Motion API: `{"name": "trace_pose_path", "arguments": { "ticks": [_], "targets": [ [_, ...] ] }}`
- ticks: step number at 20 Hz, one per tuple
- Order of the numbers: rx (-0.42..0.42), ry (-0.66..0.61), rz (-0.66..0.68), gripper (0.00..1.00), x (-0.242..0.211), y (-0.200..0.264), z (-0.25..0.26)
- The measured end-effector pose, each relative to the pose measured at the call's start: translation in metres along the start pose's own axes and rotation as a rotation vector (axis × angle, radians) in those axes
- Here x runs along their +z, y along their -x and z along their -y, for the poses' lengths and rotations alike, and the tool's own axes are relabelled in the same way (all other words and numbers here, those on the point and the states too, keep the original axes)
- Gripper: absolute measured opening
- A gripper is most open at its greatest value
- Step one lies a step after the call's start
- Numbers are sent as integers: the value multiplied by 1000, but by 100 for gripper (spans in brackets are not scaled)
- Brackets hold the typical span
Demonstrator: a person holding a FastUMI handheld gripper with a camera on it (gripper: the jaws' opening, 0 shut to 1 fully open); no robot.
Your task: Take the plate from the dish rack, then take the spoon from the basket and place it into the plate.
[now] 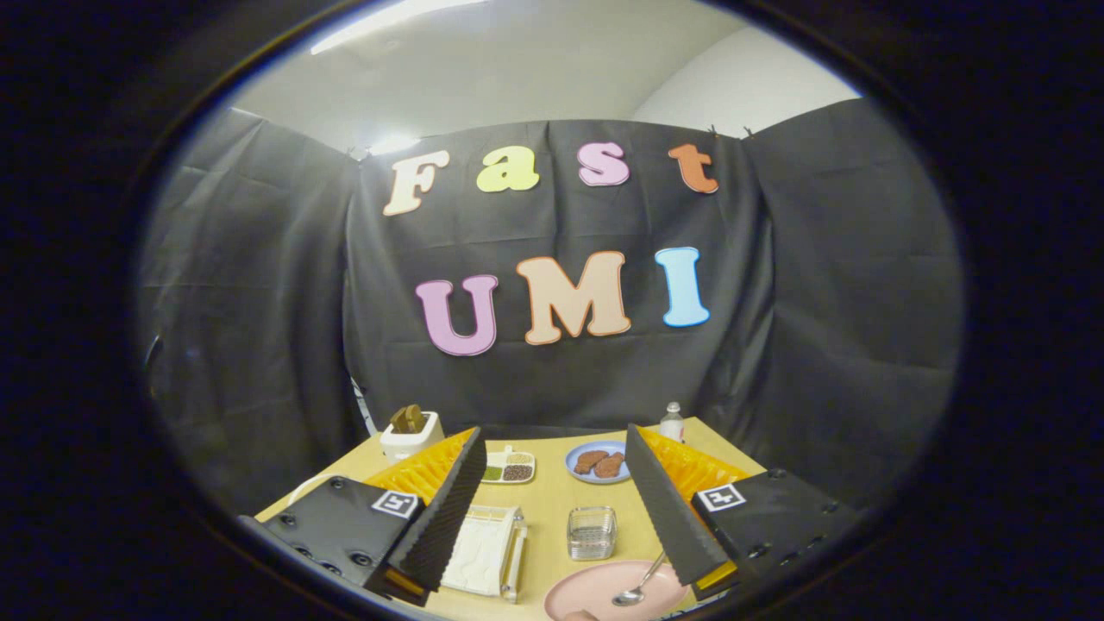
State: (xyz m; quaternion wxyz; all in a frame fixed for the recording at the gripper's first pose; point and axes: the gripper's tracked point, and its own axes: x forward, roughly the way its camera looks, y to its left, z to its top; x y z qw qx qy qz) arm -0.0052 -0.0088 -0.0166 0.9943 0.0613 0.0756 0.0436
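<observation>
Now fingers (552, 509) spread wide, holding nothing; spoon (636, 589) lies in pink plate (586, 591) between fingertips, basket (592, 532) just beyond.

Pink plate (595, 591), round and shallow, lying flat at the near edge of the desk (552, 509), partly cut off below. Metal spoon (640, 586) resting in the plate, bowl down on the plate's right half, handle slanting up and right over the rim. Small wire basket (592, 532) standing upright just behind the plate toward mid-desk; white dish rack (487, 549) lying to the basket's left, near the same edge.
</observation>
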Motion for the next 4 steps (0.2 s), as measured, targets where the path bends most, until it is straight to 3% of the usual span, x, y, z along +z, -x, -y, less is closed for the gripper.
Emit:
{"name": "trace_pose_path", "arguments": {
  "ticks": [4],
  "targets": [
    [-6,16,21,100,8,2,-4]
  ]
}}
